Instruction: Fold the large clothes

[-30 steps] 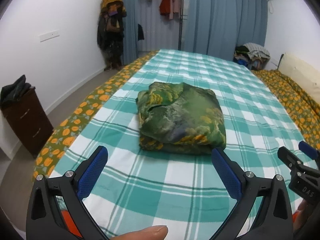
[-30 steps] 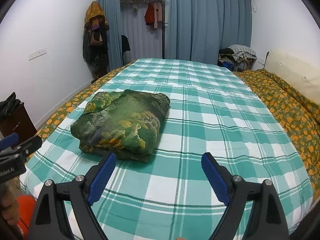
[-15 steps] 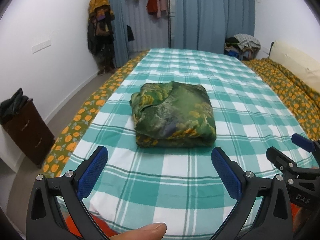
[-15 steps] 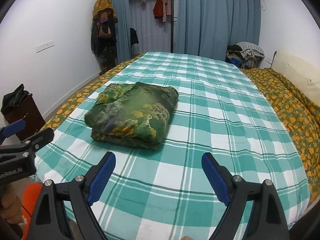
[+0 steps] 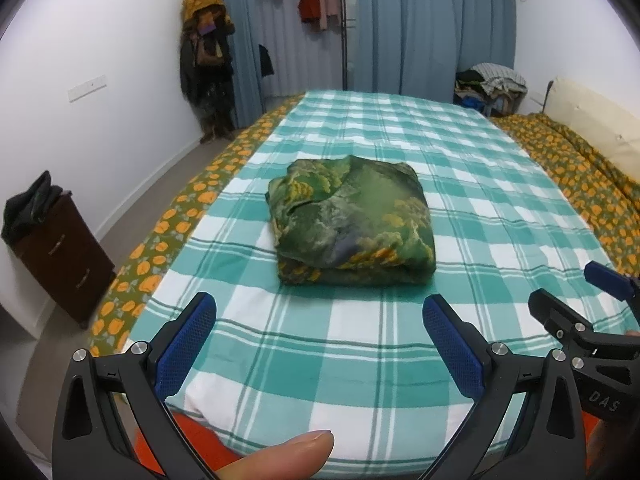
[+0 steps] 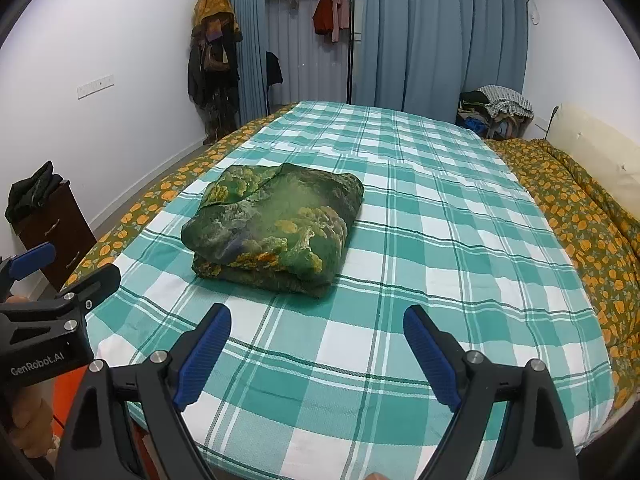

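The folded green garment (image 5: 352,220) lies on the teal-and-white checked bedspread (image 5: 320,344), ahead of both tools and well apart from them. In the left wrist view it sits nearly dead ahead of the left gripper (image 5: 320,344); in the right wrist view it sits ahead and to the left of the right gripper (image 6: 318,354). The left gripper therefore appears the more directly aligned of the two. The bundle is a compact, roughly square stack, its thick fold edge facing the tools; no clear long axis can be told.

Tool state: both grippers have their jaws spread wide with nothing between the blue pads — only bedspread shows in the gap.

Task status, as a judgement: the garment already looks fully folded, so the task appears at or near completion.

Surroundings: an orange-flowered quilt (image 6: 580,232) borders the bed on both sides. A dark wooden cabinet (image 5: 64,256) stands by the left wall, blue curtains (image 6: 440,32) hang at the far end, and a clothes pile (image 6: 496,108) rests in the far right corner.
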The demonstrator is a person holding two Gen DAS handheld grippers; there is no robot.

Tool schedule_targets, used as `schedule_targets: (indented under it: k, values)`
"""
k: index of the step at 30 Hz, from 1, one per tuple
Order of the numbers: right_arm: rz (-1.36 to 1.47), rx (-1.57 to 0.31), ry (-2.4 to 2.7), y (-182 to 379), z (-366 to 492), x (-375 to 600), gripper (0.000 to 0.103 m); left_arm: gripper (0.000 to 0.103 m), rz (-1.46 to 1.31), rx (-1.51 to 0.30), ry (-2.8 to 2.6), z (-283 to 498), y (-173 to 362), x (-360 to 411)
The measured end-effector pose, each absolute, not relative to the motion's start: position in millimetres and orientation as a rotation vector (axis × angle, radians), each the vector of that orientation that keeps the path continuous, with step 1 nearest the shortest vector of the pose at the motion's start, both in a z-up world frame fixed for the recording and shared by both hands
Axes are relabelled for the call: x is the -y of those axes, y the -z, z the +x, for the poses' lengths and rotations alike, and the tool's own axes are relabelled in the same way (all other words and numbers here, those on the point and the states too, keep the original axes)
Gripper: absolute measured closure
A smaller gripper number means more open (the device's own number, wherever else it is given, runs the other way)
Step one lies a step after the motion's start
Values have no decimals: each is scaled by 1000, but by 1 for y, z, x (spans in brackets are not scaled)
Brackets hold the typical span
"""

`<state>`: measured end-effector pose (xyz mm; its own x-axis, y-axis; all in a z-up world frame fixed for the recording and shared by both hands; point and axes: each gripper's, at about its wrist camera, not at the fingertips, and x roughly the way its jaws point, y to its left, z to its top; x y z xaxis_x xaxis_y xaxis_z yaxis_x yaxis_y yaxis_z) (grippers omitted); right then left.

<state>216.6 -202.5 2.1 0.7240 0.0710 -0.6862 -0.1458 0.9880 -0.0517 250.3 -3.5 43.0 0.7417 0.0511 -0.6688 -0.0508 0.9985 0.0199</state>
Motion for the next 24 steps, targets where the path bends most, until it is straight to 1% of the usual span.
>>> schedule_targets:
  k: [24]
  values:
    - [-146,-737,-51,-7,212,193,13,0,-1,-762,-50,253,-41,12]
